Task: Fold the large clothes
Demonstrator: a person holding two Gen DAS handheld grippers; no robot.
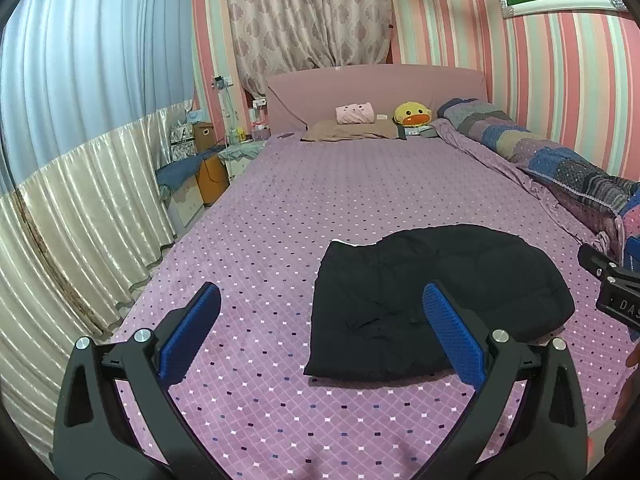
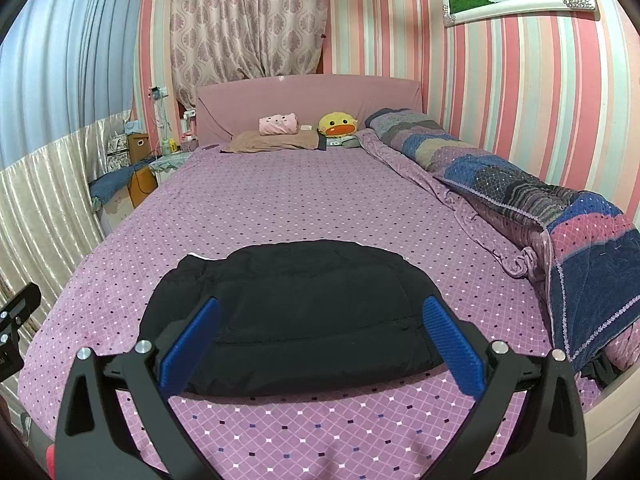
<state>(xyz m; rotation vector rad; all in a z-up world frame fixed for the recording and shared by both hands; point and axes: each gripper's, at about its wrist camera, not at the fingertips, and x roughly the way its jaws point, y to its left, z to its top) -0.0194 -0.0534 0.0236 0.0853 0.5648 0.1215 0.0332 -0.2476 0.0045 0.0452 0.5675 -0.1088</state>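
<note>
Already folded into a thick rectangular bundle, the black padded jacket (image 2: 288,316) lies flat on the purple diamond-patterned bedspread (image 2: 280,196), near the foot end of the bed and well apart from the pink headboard (image 2: 308,100). A sliver of white lining shows at the bundle's far left corner.

Both grippers hang above the bedspread at the foot end, holding nothing. The right gripper (image 2: 320,338) has its blue-padded fingers (image 2: 454,348) spread wide, and in its own view they frame the near edge of the jacket without touching it. The left gripper (image 1: 320,332) is equally wide open; it sits left of the jacket, with the bundle behind its right finger.

Against the headboard rest a tan pillow (image 2: 272,140), a pink plush roll (image 2: 279,124) on top of it, and a yellow duck plush (image 2: 337,124) just beside them. A patchwork quilt (image 2: 520,184) is bunched along the striped wall, right of the jacket.
</note>
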